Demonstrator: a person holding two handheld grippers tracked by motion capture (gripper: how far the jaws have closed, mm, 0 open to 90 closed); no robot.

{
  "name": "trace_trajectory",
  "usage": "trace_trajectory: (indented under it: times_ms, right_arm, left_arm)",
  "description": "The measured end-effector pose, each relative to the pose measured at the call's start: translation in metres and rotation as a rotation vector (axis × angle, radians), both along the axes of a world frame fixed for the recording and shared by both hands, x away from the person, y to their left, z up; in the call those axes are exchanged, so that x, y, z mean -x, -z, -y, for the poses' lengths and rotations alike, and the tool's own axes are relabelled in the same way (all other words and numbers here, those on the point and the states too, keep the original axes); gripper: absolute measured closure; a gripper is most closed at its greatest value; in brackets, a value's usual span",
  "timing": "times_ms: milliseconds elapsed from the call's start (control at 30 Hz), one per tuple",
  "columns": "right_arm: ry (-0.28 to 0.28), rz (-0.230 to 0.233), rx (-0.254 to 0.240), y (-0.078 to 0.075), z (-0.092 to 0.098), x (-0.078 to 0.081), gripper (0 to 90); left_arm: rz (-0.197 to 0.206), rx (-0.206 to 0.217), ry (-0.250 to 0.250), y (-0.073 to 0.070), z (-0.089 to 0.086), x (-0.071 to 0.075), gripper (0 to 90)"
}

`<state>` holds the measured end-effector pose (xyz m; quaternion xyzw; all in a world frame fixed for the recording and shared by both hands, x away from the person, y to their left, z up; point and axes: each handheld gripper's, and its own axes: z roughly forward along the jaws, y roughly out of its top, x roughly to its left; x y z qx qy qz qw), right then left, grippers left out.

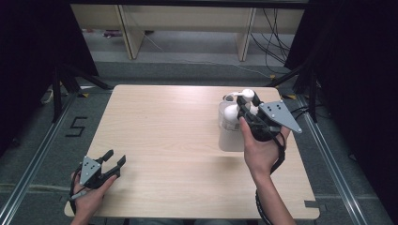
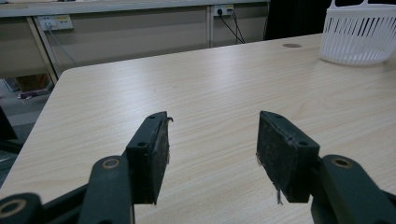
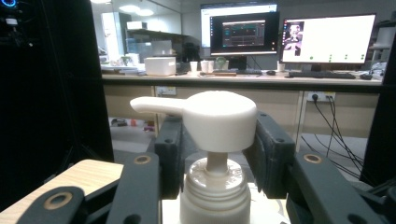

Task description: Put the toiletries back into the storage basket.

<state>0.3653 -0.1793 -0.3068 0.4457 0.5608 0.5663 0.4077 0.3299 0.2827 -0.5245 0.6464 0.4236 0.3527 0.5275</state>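
While my right claw grips the white plastic pump bottle at its neck | left claw released, low over the pale wooden counter.

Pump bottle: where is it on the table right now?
In the high view, the pump bottle stands upright near the table's far right edge, beside a white basket. The right hand-held gripper has its jaws on either side of the pump head.

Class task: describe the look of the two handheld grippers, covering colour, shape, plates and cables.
Both the left gripper and right gripper are black, each topped with a grey three-cornered plate dotted with holes. Flat black pads line the jaws, with brass-coloured pivots behind. A black cable trails from each.
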Motion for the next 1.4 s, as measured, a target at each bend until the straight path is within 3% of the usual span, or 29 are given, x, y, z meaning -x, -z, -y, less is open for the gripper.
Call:
trace_trajectory:
  times_ms: [100,133,167,567,1400]
  right_arm:
    - [0.011,0.012,0.017,-0.001,0.003,-0.003,60.2]
    - [0.008,-0.002,-0.003,-0.001,0.002,-0.003,60.2]
    - [0.014,0.008,0.017,-0.002,0.004,-0.005,60.2]
    - [0.024,0.002,0.009,-0.007,0.007,-0.015,60.2]
    - [0.062,0.029,0.013,-0.029,0.008,-0.045,60.2]
  left_arm:
    - [0.000,0.000,0.000,0.000,0.000,0.000,43.4]
    - [0.000,-0.001,0.000,0.000,0.000,0.000,43.4]
    - [0.000,-0.001,0.000,0.000,0.000,0.000,43.4]
    - [0.001,0.001,0.001,0.000,0.000,0.000,43.5]
    - [0.001,0.007,0.000,0.000,0.000,0.000,43.5]
